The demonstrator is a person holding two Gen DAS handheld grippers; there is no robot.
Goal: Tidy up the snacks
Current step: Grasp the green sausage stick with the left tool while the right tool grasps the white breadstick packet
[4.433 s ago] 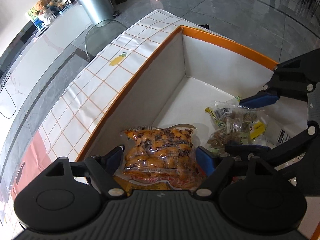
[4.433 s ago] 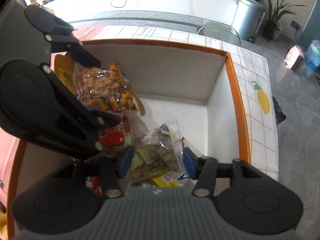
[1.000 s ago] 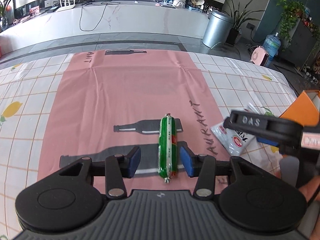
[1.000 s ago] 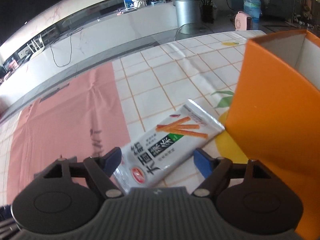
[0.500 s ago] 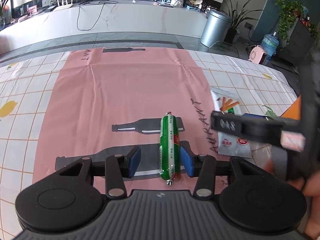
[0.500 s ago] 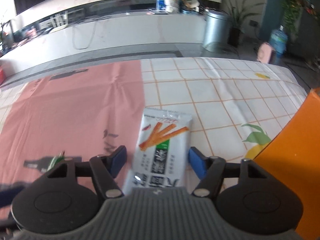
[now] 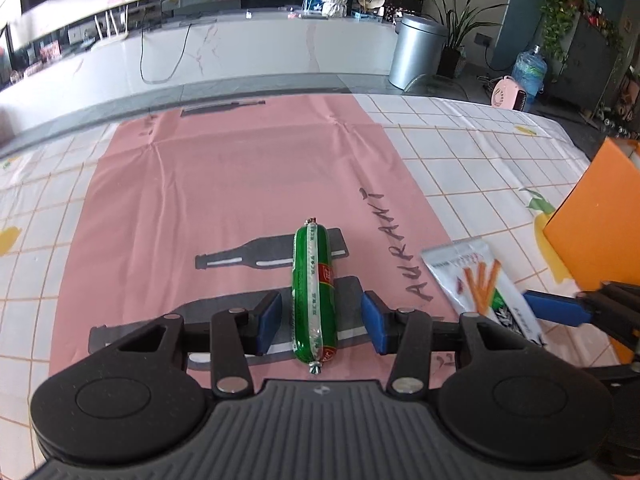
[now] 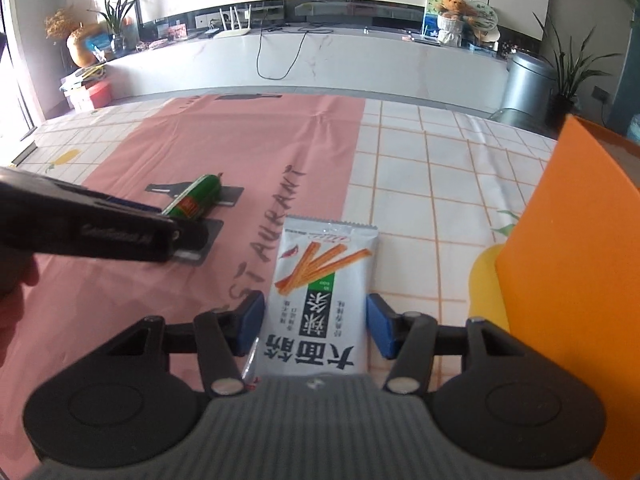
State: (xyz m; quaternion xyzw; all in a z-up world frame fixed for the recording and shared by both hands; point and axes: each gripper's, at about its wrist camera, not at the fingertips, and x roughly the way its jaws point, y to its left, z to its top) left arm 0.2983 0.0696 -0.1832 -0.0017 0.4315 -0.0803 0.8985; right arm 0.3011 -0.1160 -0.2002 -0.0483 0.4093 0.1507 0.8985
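Note:
A green sausage stick [image 7: 313,294] lies on the pink tablecloth [image 7: 224,200]. My left gripper [image 7: 321,322] is open, its blue pads on either side of the sausage's near half, apart from it. A white snack packet with orange sticks printed on it [image 8: 320,300] lies on the cloth beside the orange box [image 8: 576,264]. My right gripper [image 8: 316,330] is open around the packet's near half, pads close to its edges. The sausage [image 8: 196,196] and left gripper arm also show in the right wrist view; the packet [image 7: 480,284] shows in the left wrist view.
The orange box [image 7: 596,216] stands at the right on the white tiled cloth with lemon prints. Beyond the table are a long white counter [image 8: 304,60], a grey bin [image 7: 416,52] and potted plants.
Both grippers left the box and came down over the table. In the last second the right gripper lined up straight with the packet and its pads narrowed around it; the left settled around the sausage.

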